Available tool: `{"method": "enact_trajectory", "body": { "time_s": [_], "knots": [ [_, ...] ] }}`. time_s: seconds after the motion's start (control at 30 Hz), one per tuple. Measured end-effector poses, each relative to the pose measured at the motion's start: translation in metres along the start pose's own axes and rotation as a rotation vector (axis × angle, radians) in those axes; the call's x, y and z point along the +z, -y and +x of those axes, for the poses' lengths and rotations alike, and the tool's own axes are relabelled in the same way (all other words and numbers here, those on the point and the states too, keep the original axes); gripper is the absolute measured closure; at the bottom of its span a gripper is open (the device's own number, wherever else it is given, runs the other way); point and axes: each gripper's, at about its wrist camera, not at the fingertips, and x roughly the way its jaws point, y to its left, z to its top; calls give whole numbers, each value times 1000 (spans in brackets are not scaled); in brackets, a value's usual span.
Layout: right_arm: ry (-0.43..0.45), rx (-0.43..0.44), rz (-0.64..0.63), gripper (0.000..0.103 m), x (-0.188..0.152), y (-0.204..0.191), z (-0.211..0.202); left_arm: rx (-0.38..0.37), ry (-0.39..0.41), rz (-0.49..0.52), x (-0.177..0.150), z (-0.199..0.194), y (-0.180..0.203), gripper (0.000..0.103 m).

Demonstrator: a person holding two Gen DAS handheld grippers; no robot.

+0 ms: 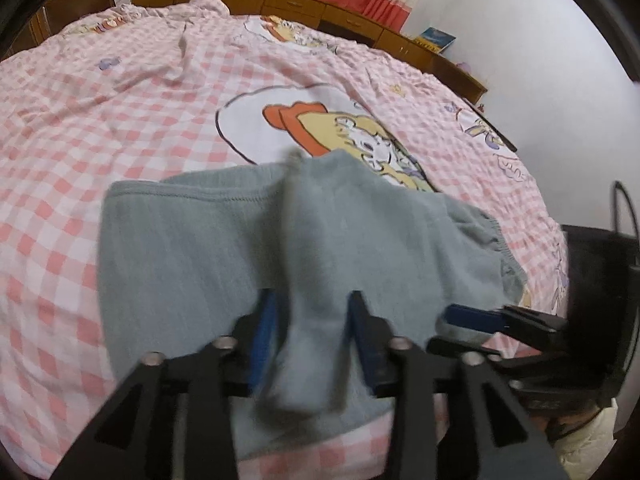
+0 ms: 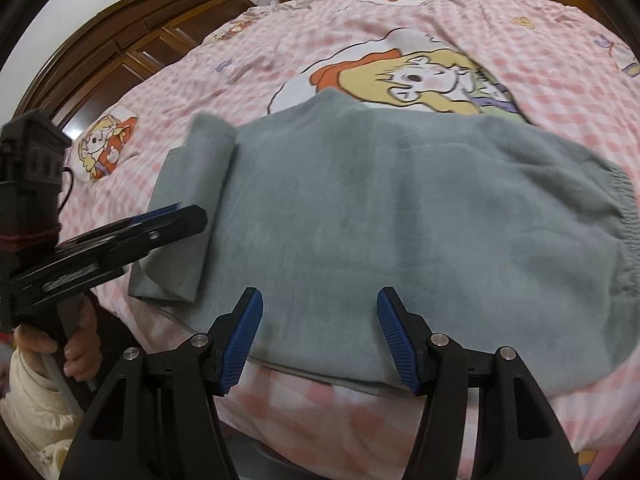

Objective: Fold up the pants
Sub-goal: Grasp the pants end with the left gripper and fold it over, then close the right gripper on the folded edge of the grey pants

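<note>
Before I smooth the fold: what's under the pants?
Under the pants only the pink checked bedcover shows, its cartoon print partly covered. Anything lying beneath the cloth is hidden.

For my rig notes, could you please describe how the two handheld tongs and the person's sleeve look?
Both black plastic tongs, left and right, have angular linkage arms with silver pivot bolts and ribbed blue finger pads. A thin black cable loops beside the left unit. The puffy cream sleeve looks quilted.
</note>
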Motion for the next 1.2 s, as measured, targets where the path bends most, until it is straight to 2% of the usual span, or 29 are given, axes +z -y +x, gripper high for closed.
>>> {"method": "enact_trajectory", "body": {
  "time_s": [0.03,0.1,0.33,0.7,0.87,0.93,1.0,1.13,1.2],
  "knots": [
    [-3,7,-2,41,1,-2,2,1,15,0,-1,-7,0,47],
    [-7,39,-9,41,4,-7,6,7,39,5,-3,-18,-2,46],
    [-12,117,-1,41,13,-18,12,119,85,-19,-28,-50,-28,45],
    [-2,93,4,41,26,-26,-2,160,75,-133,-61,-69,-71,45],
    [-7,117,19,41,45,-42,3,195,81,-131,-70,-75,-75,44],
    [-19,100,13,41,52,-49,10,209,84,-122,-74,-78,-75,41],
    [-51,48,-4,41,57,-56,23,207,83,-123,-78,-80,-77,40],
    [-141,-9,-43,42,61,-65,57,195,71,-131,-86,-82,-79,34],
    [-143,-49,-61,54,61,-67,65,189,66,-129,-89,-82,-79,30]
  ]
}}
